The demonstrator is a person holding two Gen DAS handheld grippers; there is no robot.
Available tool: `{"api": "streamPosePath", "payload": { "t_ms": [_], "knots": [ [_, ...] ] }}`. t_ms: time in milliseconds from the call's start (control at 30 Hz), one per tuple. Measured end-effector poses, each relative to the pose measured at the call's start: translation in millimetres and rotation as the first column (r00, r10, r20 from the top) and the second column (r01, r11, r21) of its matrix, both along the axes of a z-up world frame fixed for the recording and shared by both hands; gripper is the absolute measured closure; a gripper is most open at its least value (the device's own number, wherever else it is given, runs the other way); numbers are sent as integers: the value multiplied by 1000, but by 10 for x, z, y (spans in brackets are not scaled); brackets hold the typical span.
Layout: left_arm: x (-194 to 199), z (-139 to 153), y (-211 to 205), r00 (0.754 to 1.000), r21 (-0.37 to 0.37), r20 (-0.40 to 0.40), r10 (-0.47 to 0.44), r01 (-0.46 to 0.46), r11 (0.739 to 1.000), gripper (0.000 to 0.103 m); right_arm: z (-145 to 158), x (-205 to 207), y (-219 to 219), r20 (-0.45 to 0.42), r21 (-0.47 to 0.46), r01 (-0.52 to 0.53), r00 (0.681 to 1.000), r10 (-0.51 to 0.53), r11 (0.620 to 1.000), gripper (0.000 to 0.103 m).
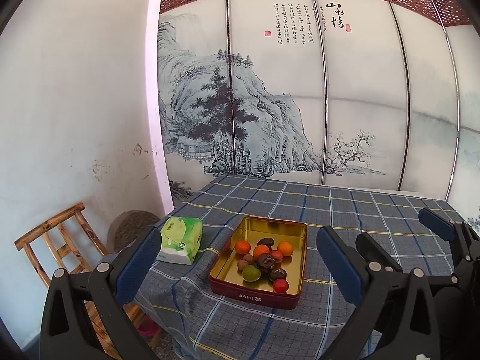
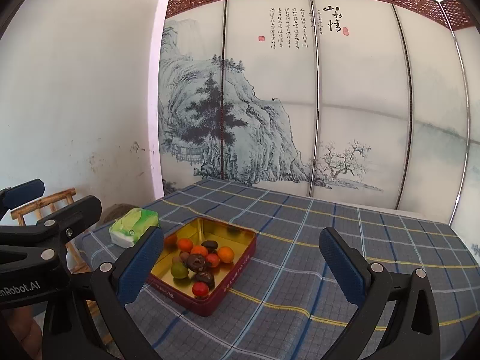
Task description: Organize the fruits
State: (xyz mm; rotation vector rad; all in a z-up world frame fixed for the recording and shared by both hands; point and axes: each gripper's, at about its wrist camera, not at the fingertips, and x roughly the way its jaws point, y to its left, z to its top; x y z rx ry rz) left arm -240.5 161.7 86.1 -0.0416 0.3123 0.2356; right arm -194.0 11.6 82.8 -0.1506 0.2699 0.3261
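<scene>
Both hand-held grippers hang above the near edge of the surface [image 1: 375, 207], empty. Left hand-held gripper [image 1: 240, 258]: jaws spread wide, nothing between the blue pads. Right hand-held gripper [image 2: 243, 264]: likewise wide apart, gripping nothing; it sits just to the right of the left one, whose black frame shows at its left side.

Directly ahead of the left hand-held gripper, and ahead-left of the right one, stands a dark red tin [image 1: 288, 231] with a gold interior, marked BAMI on its near wall. Inside lie the fruits [image 1: 264, 259] in a loose cluster: orange ones, red ones, one green, several dark brown pieces. None lies outside the tin.

Left of the tin, beyond the left pad, a green-and-white tissue pack [image 1: 180, 238] rests on the checked cloth. A wooden stool [image 1: 60, 240] stands off the surface, further left.
</scene>
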Motion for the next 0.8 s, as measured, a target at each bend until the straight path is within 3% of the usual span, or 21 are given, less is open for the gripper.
{"api": "streamPosePath", "payload": {
  "t_ms": [333,567,700,800],
  "knots": [
    [52,-30,-11,1000,14,-16,-9,9,1000,0,-71,67,-11,-23,-7,1,1000,-1,1000,0],
    [204,-48,-88,1000,73,-20,-8,10,997,0,-351,565,-365,-174,-14,19,985,-21,1000,0],
    [353,-64,-105,999,88,-50,4,0,996,0,-685,1106,-953,-300,-73,111,945,-128,991,0],
    [527,-92,-118,995,91,-98,7,2,996,0,-1010,1590,-1512,-409,-208,192,874,-263,959,0]
  ]
}}
